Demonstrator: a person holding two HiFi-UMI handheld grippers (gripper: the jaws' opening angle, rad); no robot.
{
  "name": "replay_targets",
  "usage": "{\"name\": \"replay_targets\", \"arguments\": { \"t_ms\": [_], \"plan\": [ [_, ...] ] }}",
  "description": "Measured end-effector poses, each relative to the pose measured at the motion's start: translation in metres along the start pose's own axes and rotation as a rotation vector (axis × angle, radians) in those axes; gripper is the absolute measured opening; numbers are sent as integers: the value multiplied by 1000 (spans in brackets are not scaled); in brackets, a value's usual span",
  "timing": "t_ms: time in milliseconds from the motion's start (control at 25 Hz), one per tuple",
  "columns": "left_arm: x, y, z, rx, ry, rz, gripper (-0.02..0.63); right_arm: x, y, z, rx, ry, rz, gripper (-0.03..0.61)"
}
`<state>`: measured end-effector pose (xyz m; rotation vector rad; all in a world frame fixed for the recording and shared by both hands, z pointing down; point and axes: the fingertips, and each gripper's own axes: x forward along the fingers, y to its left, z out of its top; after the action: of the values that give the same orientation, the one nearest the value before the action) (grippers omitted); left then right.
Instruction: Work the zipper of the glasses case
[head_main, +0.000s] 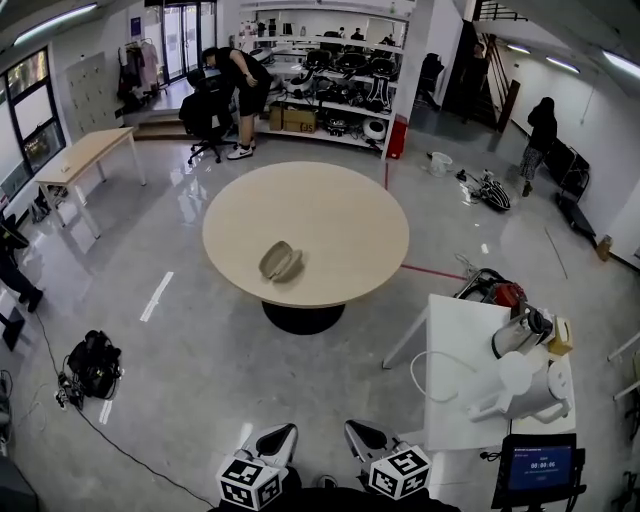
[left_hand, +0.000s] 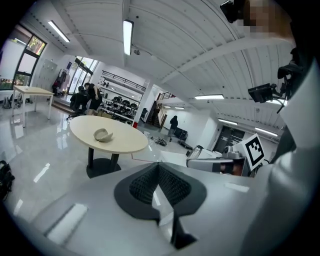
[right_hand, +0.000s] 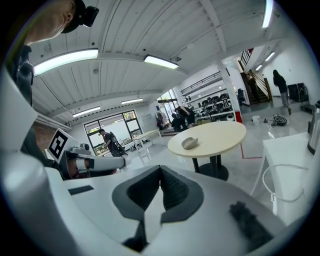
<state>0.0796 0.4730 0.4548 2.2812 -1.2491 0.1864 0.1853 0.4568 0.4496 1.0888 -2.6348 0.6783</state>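
A beige glasses case (head_main: 281, 262) lies on the round cream table (head_main: 340, 215), left of the middle; it looks partly open. It also shows far off as the case (left_hand: 103, 135) in the left gripper view and as the case (right_hand: 189, 143) in the right gripper view. My left gripper (head_main: 278, 437) and right gripper (head_main: 362, 435) sit at the bottom edge of the head view, well short of the table and over the floor. Both are shut with nothing between the jaws: left gripper (left_hand: 159, 169), right gripper (right_hand: 160, 173).
A white table (head_main: 455, 350) with a kettle and white appliances stands at the right, close to my right gripper. A black bag (head_main: 94, 363) and cables lie on the floor at the left. A wooden desk (head_main: 85, 157), shelving and people are further back.
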Motion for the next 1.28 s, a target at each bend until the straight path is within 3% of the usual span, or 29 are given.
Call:
{"name": "replay_targets", "arguments": {
  "t_ms": [320, 600, 1000, 1160, 1280],
  "plan": [
    [22, 81, 48, -16, -26, -20, 6, 88, -1, 38, -41, 12, -20, 5],
    [28, 134, 70, -37, -41, -58, 6, 144, 12, 58, -79, 38, -36, 5],
    [32, 164, 76, -95, -23, -83, 6, 175, 24, 68, -91, 89, -39, 5],
    [56, 192, 75, -112, -10, -41, 6, 209, 2, 65, -79, 105, -3, 5],
    [67, 213, 94, -99, -29, 17, 5, 235, -10, 82, -85, 88, 48, 5]
  ]
}}
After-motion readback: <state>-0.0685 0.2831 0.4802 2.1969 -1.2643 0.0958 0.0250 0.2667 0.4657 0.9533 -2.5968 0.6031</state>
